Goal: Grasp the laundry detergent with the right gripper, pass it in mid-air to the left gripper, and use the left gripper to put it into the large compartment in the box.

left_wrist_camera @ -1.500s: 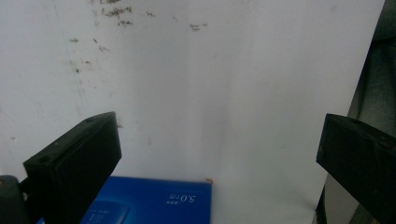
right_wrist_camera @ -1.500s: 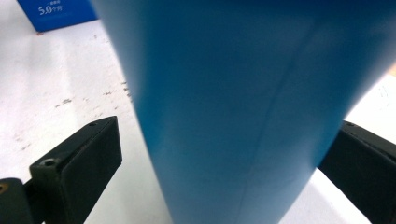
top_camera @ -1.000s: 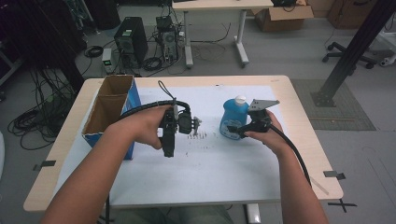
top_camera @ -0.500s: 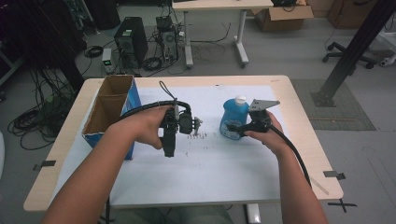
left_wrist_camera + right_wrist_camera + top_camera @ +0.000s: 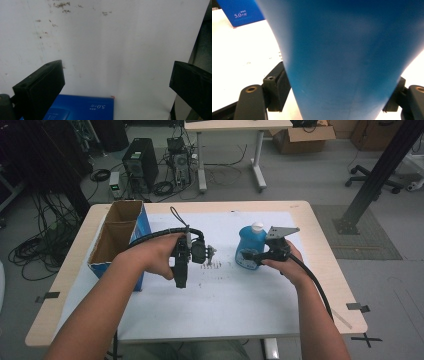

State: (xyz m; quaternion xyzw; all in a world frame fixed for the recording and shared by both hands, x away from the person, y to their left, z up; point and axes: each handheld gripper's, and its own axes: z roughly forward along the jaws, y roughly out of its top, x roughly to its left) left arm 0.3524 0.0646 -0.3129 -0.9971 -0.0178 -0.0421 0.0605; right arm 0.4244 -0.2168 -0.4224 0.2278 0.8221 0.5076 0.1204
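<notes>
A blue bottle [image 5: 250, 247] with a white cap stands upright on the white sheet [image 5: 225, 305], right of centre. My right gripper [image 5: 251, 258] reaches it from the right. Its jaws have just been closing with the bottle between them. In the right gripper view the bottle [image 5: 342, 62] sits between both black pads [image 5: 277, 90], which press on its sides. My left gripper [image 5: 180, 281] hangs over the middle of the sheet, pointing down. In the left gripper view its jaws stand wide apart with nothing between them [image 5: 117, 82].
An open cardboard box with blue sides [image 5: 117, 240] stands at the table's left; its blue corner [image 5: 82, 107] lies just below the left gripper. Dark specks [image 5: 210, 266] mark the sheet between the grippers. The table edge [image 5: 330, 270] runs right of the bottle.
The right gripper's jaws have narrowed onto the blue bottle. Both hands and the bottle have kept their places.
</notes>
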